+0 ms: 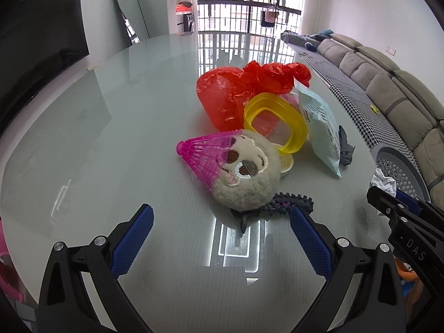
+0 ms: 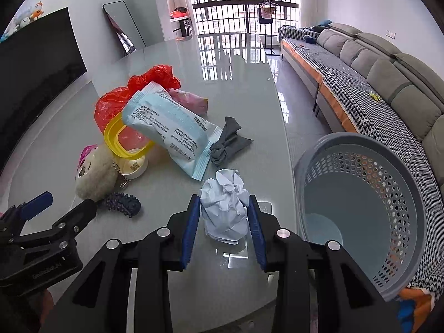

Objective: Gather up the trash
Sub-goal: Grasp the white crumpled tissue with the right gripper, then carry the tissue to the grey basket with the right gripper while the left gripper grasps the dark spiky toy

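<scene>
My right gripper (image 2: 224, 208) is shut on a crumpled white paper ball (image 2: 226, 205), held just above the glass table (image 2: 236, 83) near its right edge. The grey perforated trash basket (image 2: 360, 211) stands beside the table to the right; it also shows in the left wrist view (image 1: 396, 163). My left gripper (image 1: 222, 222) is open and empty over the table, just short of a plush toy head (image 1: 247, 172) and a spiky dark toy (image 1: 288, 202). The right gripper (image 1: 388, 202) with the paper (image 1: 384, 181) shows at the right of the left wrist view.
On the table lie a red plastic bag (image 1: 236, 91), a yellow lid ring (image 1: 274, 122), a pink shuttlecock (image 1: 205, 152), a light blue wipes packet (image 2: 169, 127), a grey cloth (image 2: 230, 141) and a pink packet (image 2: 191, 100). A sofa (image 2: 374, 69) runs along the right.
</scene>
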A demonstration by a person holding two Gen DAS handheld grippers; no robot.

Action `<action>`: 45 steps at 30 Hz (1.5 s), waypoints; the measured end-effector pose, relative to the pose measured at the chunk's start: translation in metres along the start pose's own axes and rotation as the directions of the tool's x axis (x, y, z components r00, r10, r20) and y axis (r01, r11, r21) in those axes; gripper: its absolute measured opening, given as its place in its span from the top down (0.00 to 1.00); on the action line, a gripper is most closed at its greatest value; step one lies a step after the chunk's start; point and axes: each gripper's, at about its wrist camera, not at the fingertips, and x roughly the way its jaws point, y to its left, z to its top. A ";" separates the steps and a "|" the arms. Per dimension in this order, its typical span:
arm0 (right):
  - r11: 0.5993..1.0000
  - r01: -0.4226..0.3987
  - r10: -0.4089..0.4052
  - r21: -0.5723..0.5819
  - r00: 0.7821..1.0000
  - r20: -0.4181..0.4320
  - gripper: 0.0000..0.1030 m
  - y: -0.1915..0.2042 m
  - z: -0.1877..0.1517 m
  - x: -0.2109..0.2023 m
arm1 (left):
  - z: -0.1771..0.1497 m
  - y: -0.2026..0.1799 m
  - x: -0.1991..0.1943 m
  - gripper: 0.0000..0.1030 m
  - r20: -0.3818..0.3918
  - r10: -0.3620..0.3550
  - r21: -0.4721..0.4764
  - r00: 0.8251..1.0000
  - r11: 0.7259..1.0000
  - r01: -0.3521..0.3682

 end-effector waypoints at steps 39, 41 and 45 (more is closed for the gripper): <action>0.993 -0.044 0.039 0.114 0.998 0.046 0.67 -0.049 -0.019 -0.034 | -0.013 -0.043 -0.020 0.26 0.016 -0.052 0.101 0.999 0.994 0.050; 0.992 -0.043 0.037 0.119 0.998 0.052 0.67 -0.053 -0.021 -0.038 | -0.015 -0.049 -0.026 0.26 0.028 -0.064 0.116 0.998 0.991 0.060; 0.989 -0.019 0.010 0.144 0.998 0.066 0.67 -0.067 -0.025 -0.048 | -0.013 -0.066 -0.035 0.26 0.043 -0.112 0.151 0.993 0.983 0.105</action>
